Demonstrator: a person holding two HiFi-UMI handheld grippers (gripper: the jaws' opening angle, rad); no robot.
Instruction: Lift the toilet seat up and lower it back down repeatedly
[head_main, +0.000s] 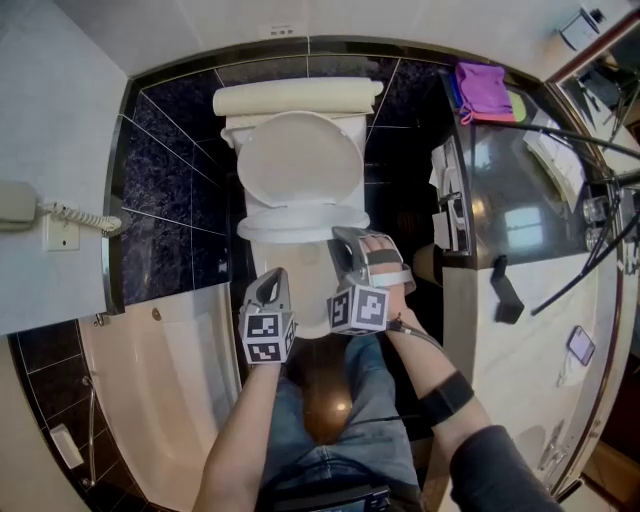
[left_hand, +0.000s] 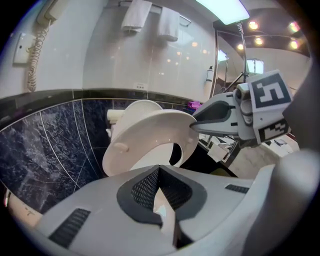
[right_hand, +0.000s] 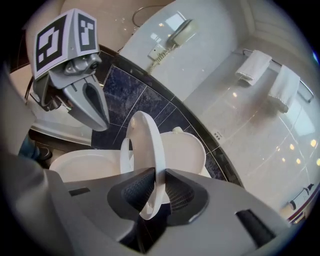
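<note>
The white toilet (head_main: 300, 262) stands against the dark tiled wall with its lid (head_main: 300, 160) upright. The toilet seat (head_main: 300, 222) is raised partway off the bowl. My right gripper (head_main: 345, 240) is shut on the seat's front rim. In the right gripper view that rim (right_hand: 150, 150) stands on edge, pressed between the pads (right_hand: 135, 190). The left gripper view shows the tilted seat (left_hand: 150, 135) with the right gripper (left_hand: 196, 124) at its edge. My left gripper (head_main: 270, 285) hovers in front of the bowl, shut and holding nothing.
A bathtub (head_main: 170, 370) lies at the left, under a wall phone (head_main: 20, 205). A vanity counter (head_main: 520, 170) with a purple cloth (head_main: 482, 92) runs along the right. White towels (right_hand: 255, 65) hang on the wall. The person's legs (head_main: 340, 420) are in front of the toilet.
</note>
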